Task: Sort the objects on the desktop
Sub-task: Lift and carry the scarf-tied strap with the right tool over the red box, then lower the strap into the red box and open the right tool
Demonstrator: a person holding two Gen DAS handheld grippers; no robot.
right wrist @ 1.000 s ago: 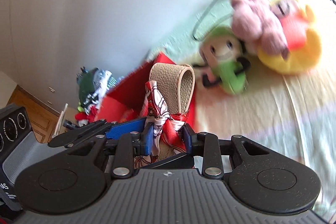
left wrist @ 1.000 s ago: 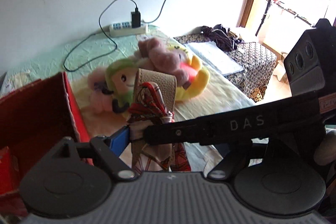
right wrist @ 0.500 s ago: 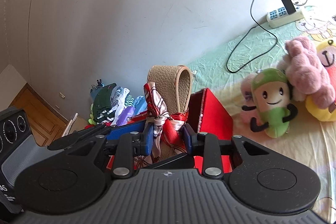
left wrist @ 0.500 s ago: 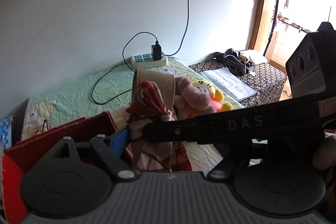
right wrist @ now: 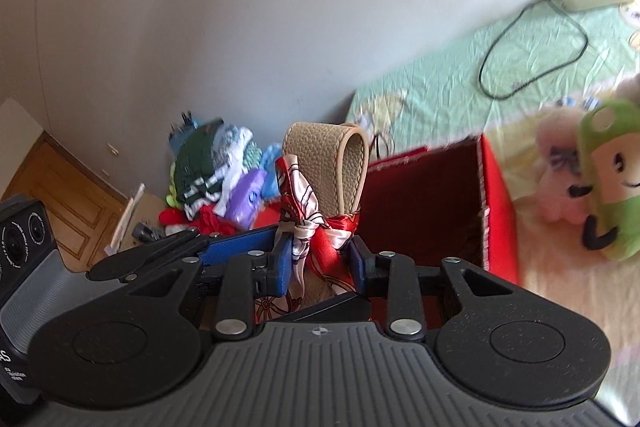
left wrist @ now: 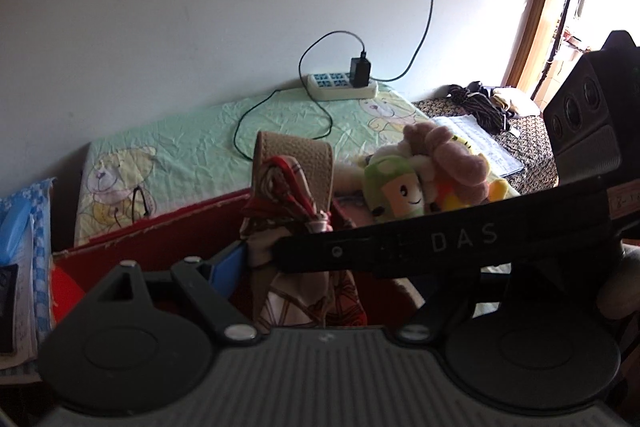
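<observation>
- Our right gripper (right wrist: pixel 318 259) had its jaws pinching the knotted scarf (right wrist: pixel 316 227) below the tan strap (right wrist: pixel 326 163).
- Our left gripper (left wrist: pixel 256 267) was crossed by it; we could not tell its jaws' state.
- The red box (right wrist: pixel 494 195) sat at frame centre-right.

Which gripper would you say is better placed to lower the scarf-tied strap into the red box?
Right. The right gripper is shut on the scarf-tied strap above the red box; the left gripper's grip is hidden.
</observation>
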